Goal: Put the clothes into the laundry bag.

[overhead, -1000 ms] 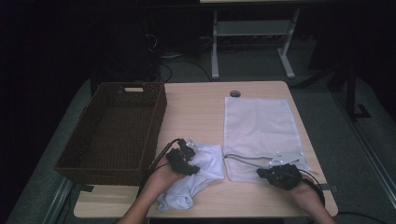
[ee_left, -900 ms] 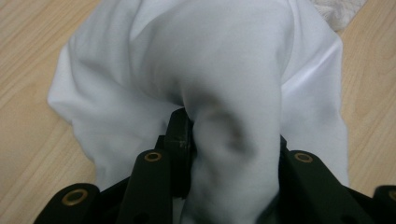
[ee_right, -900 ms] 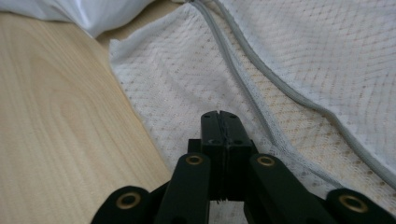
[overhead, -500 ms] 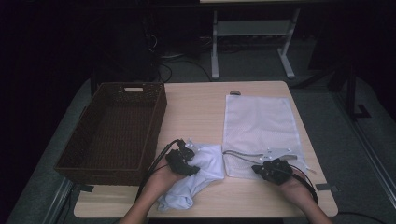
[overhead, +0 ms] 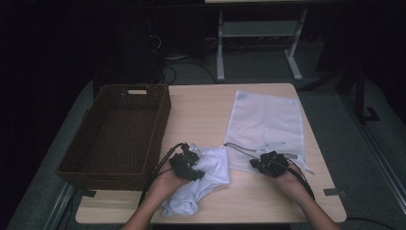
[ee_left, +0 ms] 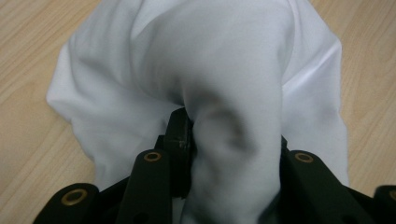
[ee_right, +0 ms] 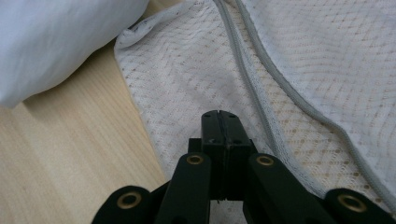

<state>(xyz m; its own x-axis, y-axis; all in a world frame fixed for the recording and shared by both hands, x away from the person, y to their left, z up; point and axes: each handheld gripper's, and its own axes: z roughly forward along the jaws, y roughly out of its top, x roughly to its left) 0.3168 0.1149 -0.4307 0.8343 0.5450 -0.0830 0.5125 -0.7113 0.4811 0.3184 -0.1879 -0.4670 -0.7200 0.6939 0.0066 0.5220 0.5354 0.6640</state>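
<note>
The wooden table (overhead: 206, 115) carries a wicker basket (overhead: 119, 129), white cloth (overhead: 210, 170) and mesh bag (overhead: 268, 120).

The crumpled white fabric garment (overhead: 203, 179) lies bunched on the near middle of the table, just right of the basket; one fold rises in a hump (ee_left: 233, 93). The flat white mesh laundry bag (overhead: 268, 122) with a grey zipper band (ee_right: 275, 88) lies spread on the right half, its near left corner just beside the garment.
</note>
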